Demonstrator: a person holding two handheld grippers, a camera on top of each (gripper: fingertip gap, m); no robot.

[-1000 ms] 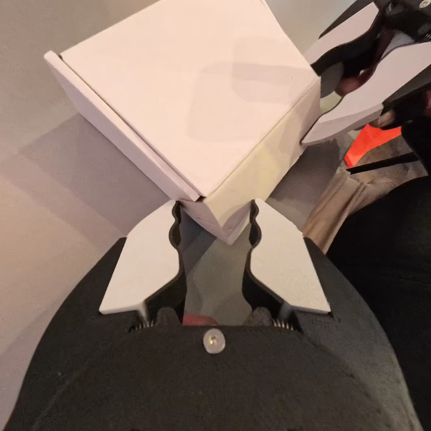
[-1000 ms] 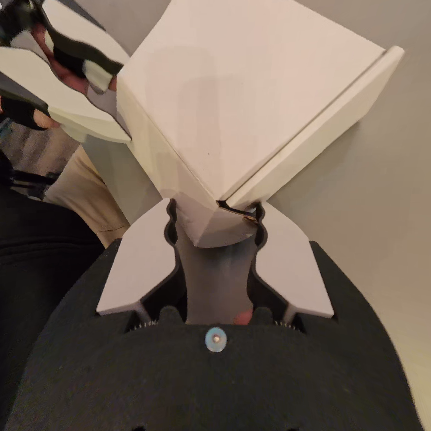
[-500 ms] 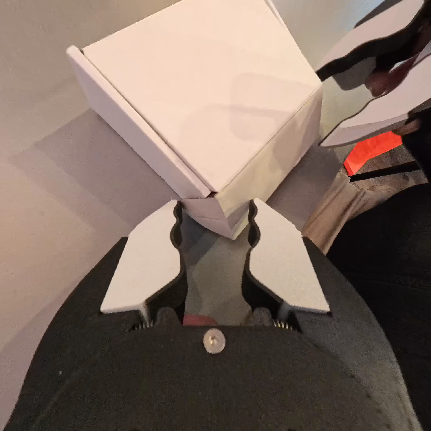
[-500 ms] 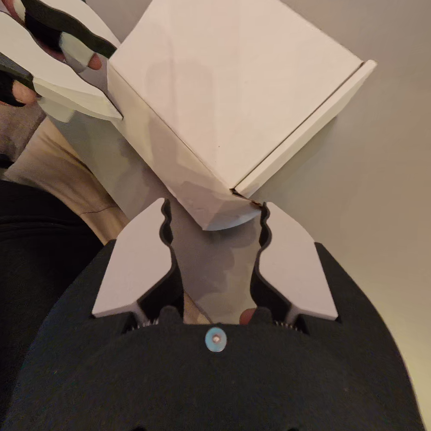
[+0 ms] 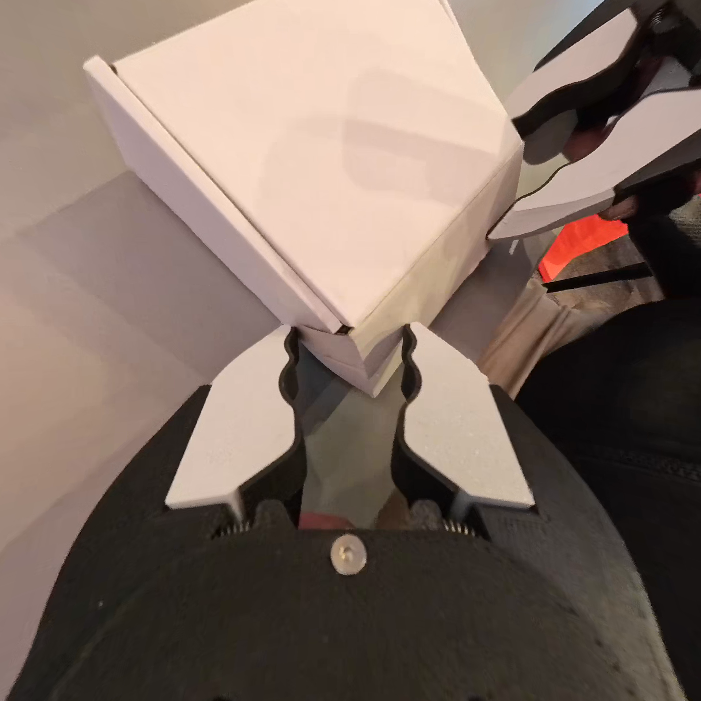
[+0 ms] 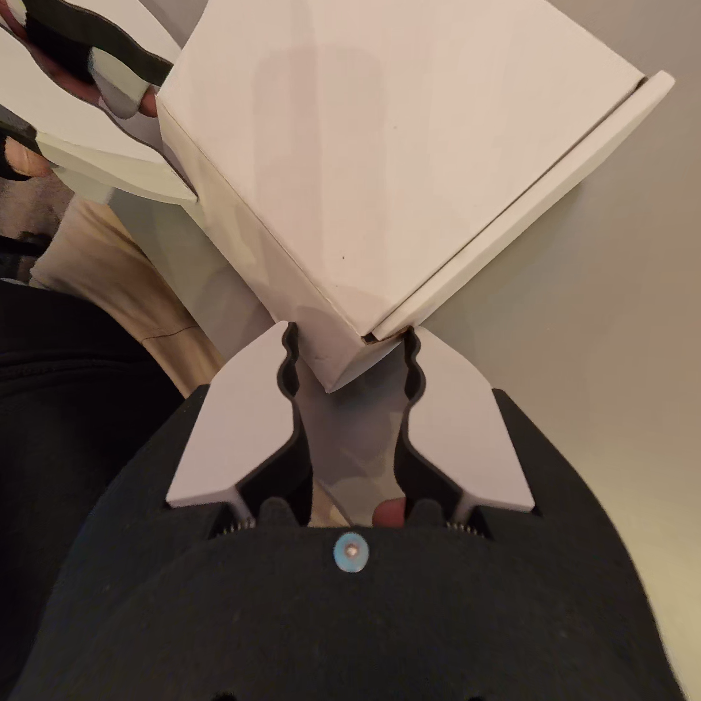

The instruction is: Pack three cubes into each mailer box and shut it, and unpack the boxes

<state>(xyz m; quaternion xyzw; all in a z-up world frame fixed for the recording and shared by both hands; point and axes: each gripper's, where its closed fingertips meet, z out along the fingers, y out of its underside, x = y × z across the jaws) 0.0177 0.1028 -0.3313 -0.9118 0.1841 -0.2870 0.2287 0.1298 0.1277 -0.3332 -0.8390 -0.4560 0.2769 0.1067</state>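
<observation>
A closed white box (image 5: 303,159) sits on the pale surface (image 5: 76,322), seen corner-on. Its near corner pokes between the tips of the left tool (image 5: 349,333), whose jaws stand wide around it without clamping. The right tool (image 6: 351,333) is likewise wide around another corner; from the left view it sits at 2 o'clock.

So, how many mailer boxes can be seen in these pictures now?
1. One closed white mailer box sits on the table, with the left claw and right claw open around two of its near corners. Other boxes may lie outside view.
</observation>
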